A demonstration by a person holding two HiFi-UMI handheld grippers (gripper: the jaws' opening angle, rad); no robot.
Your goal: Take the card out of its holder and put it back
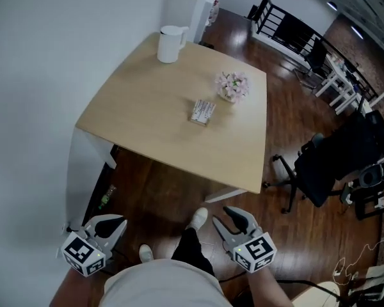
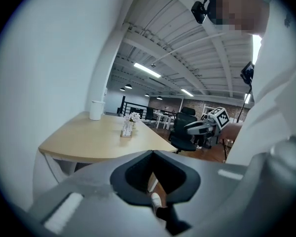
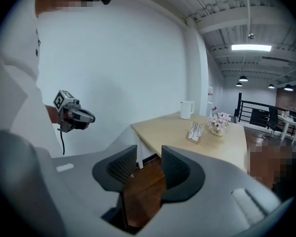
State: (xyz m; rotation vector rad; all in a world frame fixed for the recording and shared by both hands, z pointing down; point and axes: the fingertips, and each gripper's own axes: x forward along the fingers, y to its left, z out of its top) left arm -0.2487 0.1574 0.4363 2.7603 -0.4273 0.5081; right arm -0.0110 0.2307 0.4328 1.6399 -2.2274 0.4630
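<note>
Card (image 1: 203, 109), small and pale, stands in its holder (image 1: 200, 119) near the tabletop's (image 1: 147, 107) middle, just beside the flowers (image 1: 233, 86). Taking it out has not begun. The left tool (image 1: 118, 220) is nearly closed and empty, and the right tool (image 1: 219, 214) is wide and empty. Both are short of the near edge, so a forward reach probably comes next.

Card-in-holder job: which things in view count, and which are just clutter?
Job:
- card holder, cards in it
- table it stands on
- left gripper, jaws together, empty
- right gripper, jaws apart, empty

Lying about:
- white jug
- flowers
- office chair
</note>
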